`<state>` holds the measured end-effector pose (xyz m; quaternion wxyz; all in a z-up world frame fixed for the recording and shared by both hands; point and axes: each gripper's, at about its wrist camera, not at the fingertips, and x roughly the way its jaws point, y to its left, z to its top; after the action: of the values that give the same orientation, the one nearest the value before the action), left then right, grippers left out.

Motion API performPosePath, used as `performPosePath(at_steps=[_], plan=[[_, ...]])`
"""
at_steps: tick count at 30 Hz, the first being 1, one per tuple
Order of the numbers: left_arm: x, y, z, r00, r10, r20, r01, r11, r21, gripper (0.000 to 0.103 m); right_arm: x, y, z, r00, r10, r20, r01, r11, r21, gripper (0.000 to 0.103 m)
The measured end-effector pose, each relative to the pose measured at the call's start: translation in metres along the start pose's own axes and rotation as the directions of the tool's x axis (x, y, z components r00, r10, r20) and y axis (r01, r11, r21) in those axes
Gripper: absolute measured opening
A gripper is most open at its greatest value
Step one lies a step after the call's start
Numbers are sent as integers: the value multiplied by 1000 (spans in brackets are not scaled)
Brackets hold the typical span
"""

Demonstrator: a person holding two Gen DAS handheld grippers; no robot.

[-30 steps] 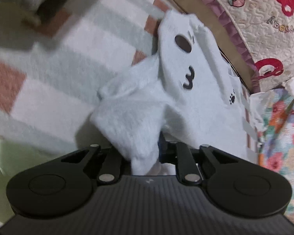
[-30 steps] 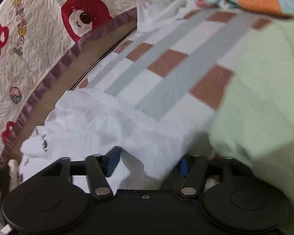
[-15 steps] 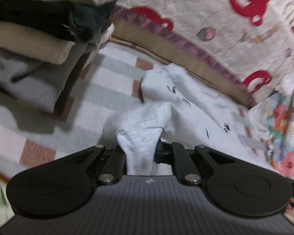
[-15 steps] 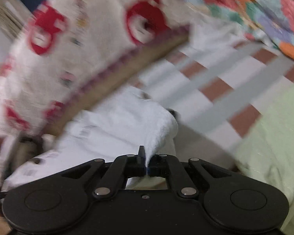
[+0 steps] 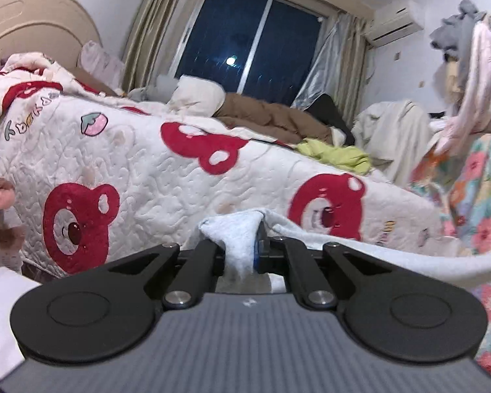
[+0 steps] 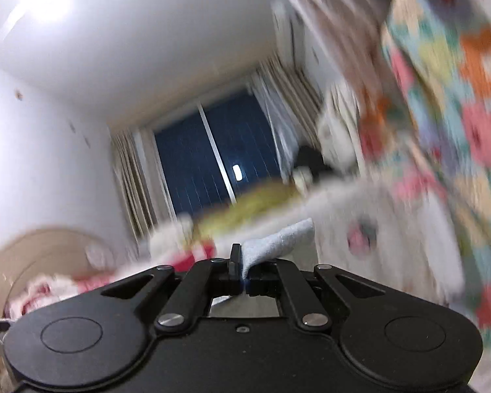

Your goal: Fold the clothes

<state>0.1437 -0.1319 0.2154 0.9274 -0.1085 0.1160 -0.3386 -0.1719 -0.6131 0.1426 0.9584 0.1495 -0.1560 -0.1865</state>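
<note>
- Both grippers are now pointing out across the room instead of down at the striped sheet they were facing a second ago; the garment (image 5: pixel 242 235) is coming up with them, off that surface.
- Left gripper (image 5: pixel 240 255) is clenching a bunched corner of the pale fleece, just as it was a second ago, and a taut edge is running off to the right from that corner.
- Right gripper (image 6: pixel 242 273) is now pinching another corner (image 6: pixel 278 239) between nearly closed fingers, which a second ago were spread wide around the cloth; its view is blurring with motion.
- Judging by this, the garment is being lifted and stretched between the two hands, probably to shake it flat or carry an edge over for a fold.
- Only these edges are showing: white-blue, fluffy, soft; the printed face seen earlier is hidden below the cameras.
- Behind, the bear quilt (image 5: pixel 140 177) is covering the bed.
</note>
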Motion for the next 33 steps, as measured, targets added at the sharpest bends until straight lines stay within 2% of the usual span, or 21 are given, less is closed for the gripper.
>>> performPosePath(at_steps=[2,4,6,8,9,11,13,14,16,17,18,20,21,22,23,24,25,28,30,32,33], plan=[[-18,-2,-21,999,-22,-39,22,999,-24,4,-20,-6,2,1000,-14,11,14,1000,11,3],[-31,3,-58,992,-58,-112,48,995,-87,4,-34,-19,-8,999,-47,-27,48,998,33,3],[-39,9,-107,969,-78,-234,43,988,-151,4,-50,-37,-33,987,-114,-114,118,992,32,3],[-37,13,-165,924,-81,-373,12,983,-184,4,-68,-60,-70,953,-198,-229,207,978,17,3],[-33,15,-196,892,-78,-446,-11,981,-194,3,-76,-75,-94,923,-238,-301,254,967,16,3],[-20,23,-259,806,-75,-588,-67,974,-217,3,-89,-106,-143,844,-312,-437,354,935,16,3],[-6,32,-310,716,-77,-694,-122,965,-233,2,-104,-138,-196,729,-378,-570,454,891,-10,3],[-1,36,-330,678,-79,-731,-147,959,-241,2,-111,-151,-220,672,-402,-622,494,869,-27,3],[3,42,-353,631,-85,-771,-189,947,-260,2,-122,-170,-254,592,-422,-686,537,842,-54,3],[2,43,-355,624,-89,-777,-202,941,-270,2,-126,-176,-266,570,-425,-703,545,836,-64,3],[-1,42,-352,630,-93,-771,-204,938,-279,2,-128,-177,-271,562,-421,-712,540,839,-70,3],[-8,40,-338,663,-95,-742,-187,939,-288,2,-131,-175,-268,569,-422,-706,516,851,-93,3],[-15,39,-333,682,-96,-726,-179,940,-292,2,-132,-174,-267,565,-427,-706,508,854,-111,3],[-20,39,-330,693,-97,-714,-173,939,-296,2,-133,-173,-267,547,-440,-712,506,852,-138,3],[-21,38,-328,694,-100,-713,-172,939,-299,2,-133,-172,-268,529,-453,-717,502,849,-165,3],[-21,38,-329,692,-101,-715,-173,938,-300,2,-133,-171,-268,511,-466,-722,499,845,-193,3],[-19,38,-333,680,-99,-726,-180,938,-296,2,-133,-170,-269,494,-480,-726,494,841,-220,2],[-20,36,-348,637,-81,-766,-213,937,-276,2,-133,-168,-270,439,-519,-733,477,826,-299,2],[-21,37,-357,621,-75,-781,-225,937,-269,2,-133,-166,-272,398,-551,-734,464,811,-357,2],[-22,39,-362,607,-72,-792,-236,935,-266,2,-134,-165,-277,344,-598,-724,456,781,-427,2],[-23,40,-363,600,-71,-797,-242,933,-265,2,-135,-164,-278,334,-613,-716,459,769,-445,3]])
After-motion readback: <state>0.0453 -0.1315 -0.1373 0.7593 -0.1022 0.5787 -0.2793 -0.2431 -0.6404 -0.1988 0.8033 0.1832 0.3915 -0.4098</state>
